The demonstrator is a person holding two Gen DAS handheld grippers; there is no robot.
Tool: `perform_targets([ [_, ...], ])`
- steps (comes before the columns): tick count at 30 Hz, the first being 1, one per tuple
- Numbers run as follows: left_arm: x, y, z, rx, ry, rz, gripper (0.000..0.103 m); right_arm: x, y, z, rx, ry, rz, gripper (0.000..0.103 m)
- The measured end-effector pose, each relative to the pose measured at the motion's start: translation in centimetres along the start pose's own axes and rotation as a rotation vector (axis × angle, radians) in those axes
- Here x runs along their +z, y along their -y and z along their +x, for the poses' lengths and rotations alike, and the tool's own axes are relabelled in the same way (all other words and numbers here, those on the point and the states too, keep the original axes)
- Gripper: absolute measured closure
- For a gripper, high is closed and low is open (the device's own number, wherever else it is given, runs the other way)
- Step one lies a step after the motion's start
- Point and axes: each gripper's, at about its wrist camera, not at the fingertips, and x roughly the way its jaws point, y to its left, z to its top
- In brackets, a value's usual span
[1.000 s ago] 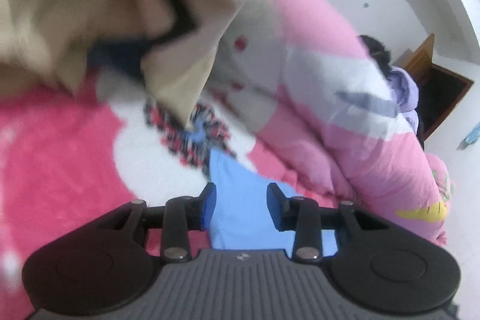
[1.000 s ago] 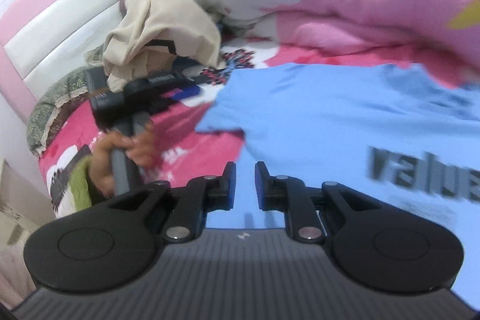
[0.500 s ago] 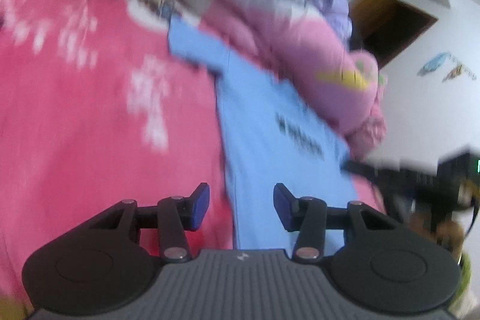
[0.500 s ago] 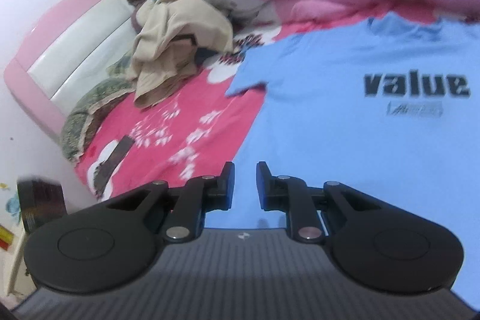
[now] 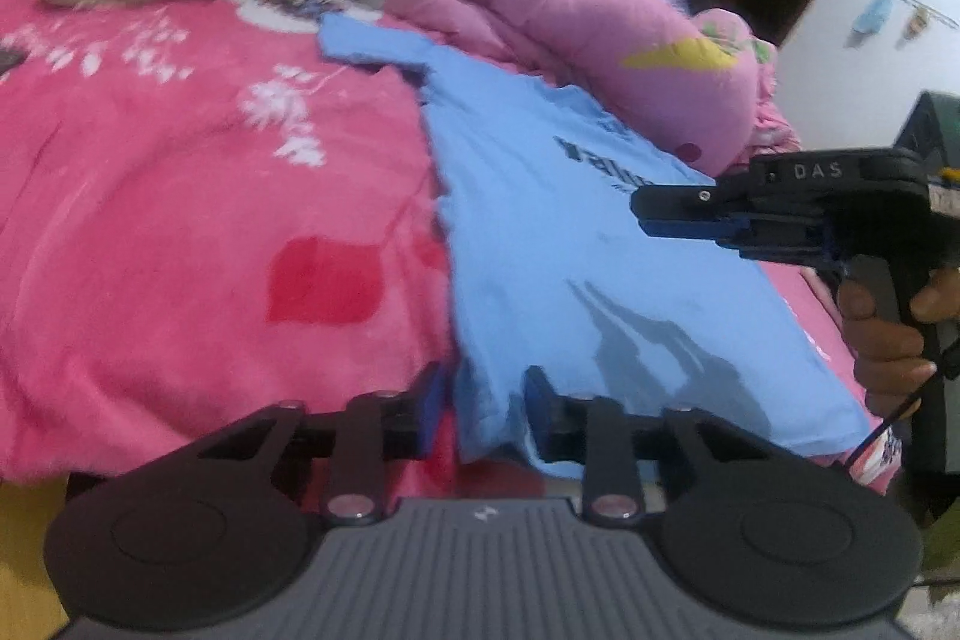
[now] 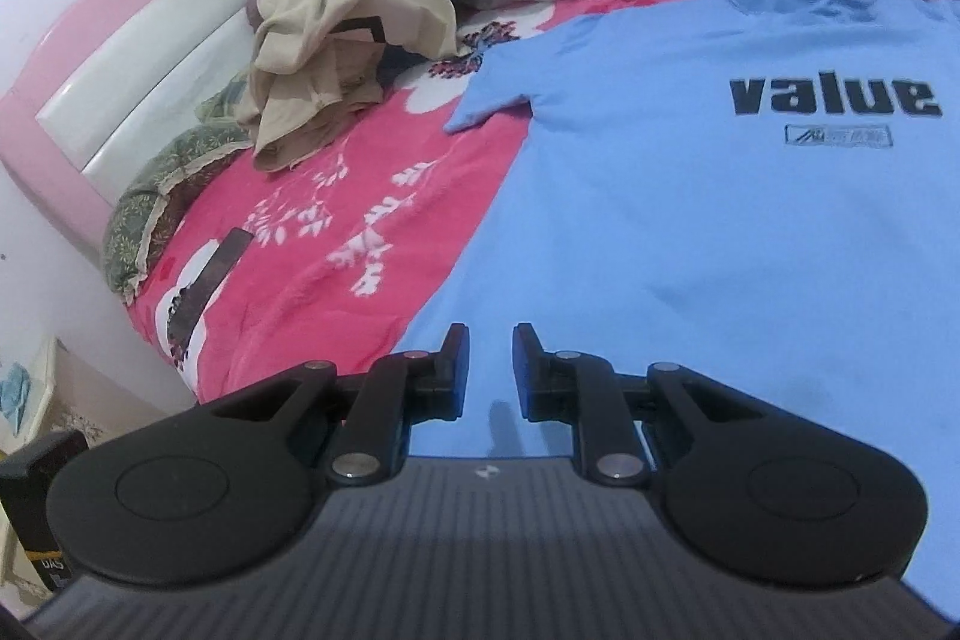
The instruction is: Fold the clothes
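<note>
Both black two-finger grippers are standing apart-jawed and empty: we are holding the left gripper (image 5: 483, 409) at the near-left hem corner of the light-blue printed cotton T-shirt (image 5: 558, 244), spread flat lengthwise across the pink floral bed cover (image 5: 180, 196); the right gripper (image 6: 487, 370) is hovering mid-hem.

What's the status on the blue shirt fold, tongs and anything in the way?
Left tongs open at hem corner; right tongs open, empty. Blue T-shirt flat, print up, unfolded. Beige clothes pile clear of it.
</note>
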Motion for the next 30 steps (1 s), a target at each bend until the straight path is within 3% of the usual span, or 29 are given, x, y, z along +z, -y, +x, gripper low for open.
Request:
perform_targets([
  [4,-0.4,-1.7,-0.2,-0.071,-0.023,-0.129,0.098,0.0,-0.1,0.8,-0.032,0.006,-0.016,0.088],
  [10,-1.4,-3.9,-0.4,-0.191,-0.078,-0.286,0.099,0.2,-0.3,2.1,-0.081,0.015,-0.045,0.088],
  [21,-1.8,-5.8,-0.4,-0.248,-0.07,-0.333,0.099,3.0,-0.8,7.8,-0.088,-0.009,-0.105,0.088],
  [27,-1.7,-6.5,-0.5,-0.282,-0.059,-0.362,0.099,4.4,-1.5,13.0,-0.019,-0.095,-0.077,0.086],
  [30,-1.9,-6.8,-0.1,-0.287,-0.07,-0.38,0.099,4.5,-2.7,14.0,0.015,-0.084,-0.087,0.08],
])
